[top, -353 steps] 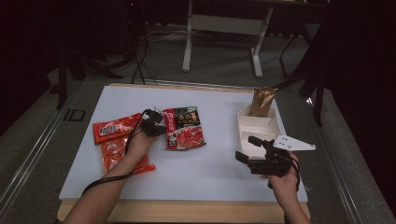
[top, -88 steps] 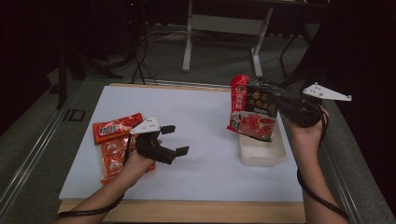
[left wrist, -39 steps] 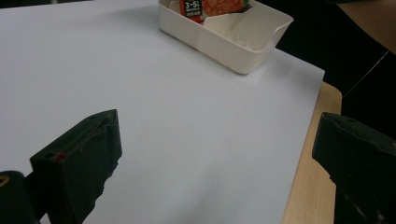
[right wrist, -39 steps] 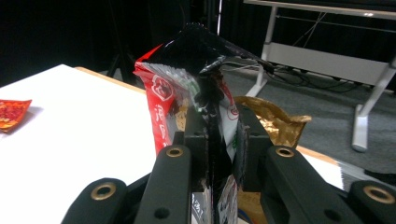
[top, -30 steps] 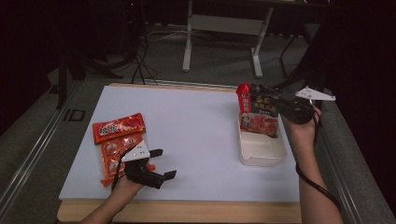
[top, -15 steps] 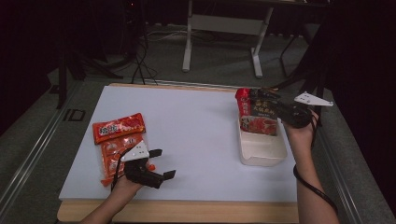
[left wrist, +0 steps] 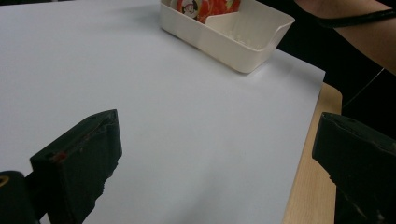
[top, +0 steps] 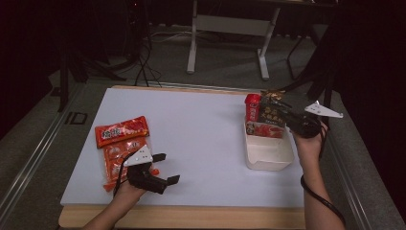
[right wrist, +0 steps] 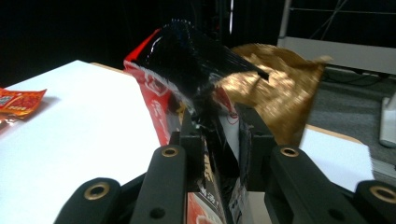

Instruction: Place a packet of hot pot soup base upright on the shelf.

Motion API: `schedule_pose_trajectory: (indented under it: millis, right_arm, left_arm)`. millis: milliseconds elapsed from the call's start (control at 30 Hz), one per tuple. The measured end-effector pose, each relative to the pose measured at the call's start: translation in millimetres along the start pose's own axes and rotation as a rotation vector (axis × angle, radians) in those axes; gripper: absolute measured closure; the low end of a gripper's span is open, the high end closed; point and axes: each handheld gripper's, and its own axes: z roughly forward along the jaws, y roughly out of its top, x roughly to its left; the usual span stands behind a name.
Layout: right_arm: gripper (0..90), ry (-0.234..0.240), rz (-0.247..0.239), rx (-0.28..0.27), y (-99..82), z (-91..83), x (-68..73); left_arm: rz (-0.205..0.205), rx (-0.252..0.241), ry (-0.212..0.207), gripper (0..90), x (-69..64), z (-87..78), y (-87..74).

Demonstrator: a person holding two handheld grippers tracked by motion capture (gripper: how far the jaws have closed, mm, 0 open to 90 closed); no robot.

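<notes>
Worked over a wide white desk (top: 210,124) with a pale wooden front edge. Found near its right side a cream rectangular plastic tray (top: 268,160), split by a divider, its near compartment bare in the left gripper view.

Found at the tray's far end a glossy red-and-black foil snack packet (top: 265,122), upright, its lower edge already down inside the far compartment and its top above the rim. Saw a crinkled gold-brown foil packet (top: 271,94) standing just behind it; could not tell whether inside the tray or beyond it.

Noted two flat orange-red plastic packets well apart from the tray on the desk's left side, one (top: 122,132) farther back, the other (top: 115,155) nearer the front edge and partly under the left hand.

Saw the right tongs (top: 274,109) clenched on the upper part of the red-and-black packet, the foil pinched between both pads in the right gripper view (right wrist: 219,135). Saw the left tongs (top: 167,167) released, spread wide over bare desk beside the nearer orange-red packet, grasping nothing.

Judged the packing under way: at most two packets at the tray, with the red-and-black packet nearly seated but not yet let go. Judged still left: releasing it, then fetching and stowing both orange-red packets.
</notes>
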Motion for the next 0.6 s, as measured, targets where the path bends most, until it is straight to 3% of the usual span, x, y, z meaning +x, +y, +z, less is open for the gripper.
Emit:
schedule_pose_trajectory:
  millis: [167,267,367,467,500,600]
  right_arm:
    - [69.2,-0.021,0.012,0.017,-1.5,-4.1,-4.3]
    - [59.5,-0.025,0.065,0.019,-0.2,-8.9,-6.3]
    - [51.5,-0.05,0.084,0.025,1.8,-15.3,-5.0]
    - [48.5,-0.067,0.078,0.042,2.1,-18.2,-2.9]
    - [43.4,-0.087,0.072,0.057,2.4,-22.0,-0.3]
    - [36.9,-0.113,0.082,0.06,3.5,-30.6,4.0]
  left_arm:
    - [0.0,0.003,0.002,1.7,0.0,1.0,0.0]
    - [0.004,0.004,0.005,1.7,-0.1,0.8,0.0]
    - [0.014,0.002,0.014,1.8,0.8,0.0,0.5]
    - [0.032,0.001,0.022,1.8,1.0,-0.4,1.2]
    - [0.043,-0.005,0.028,1.8,1.0,-0.6,1.4]
    - [0.038,-0.016,0.027,1.8,2.3,-1.3,1.4]
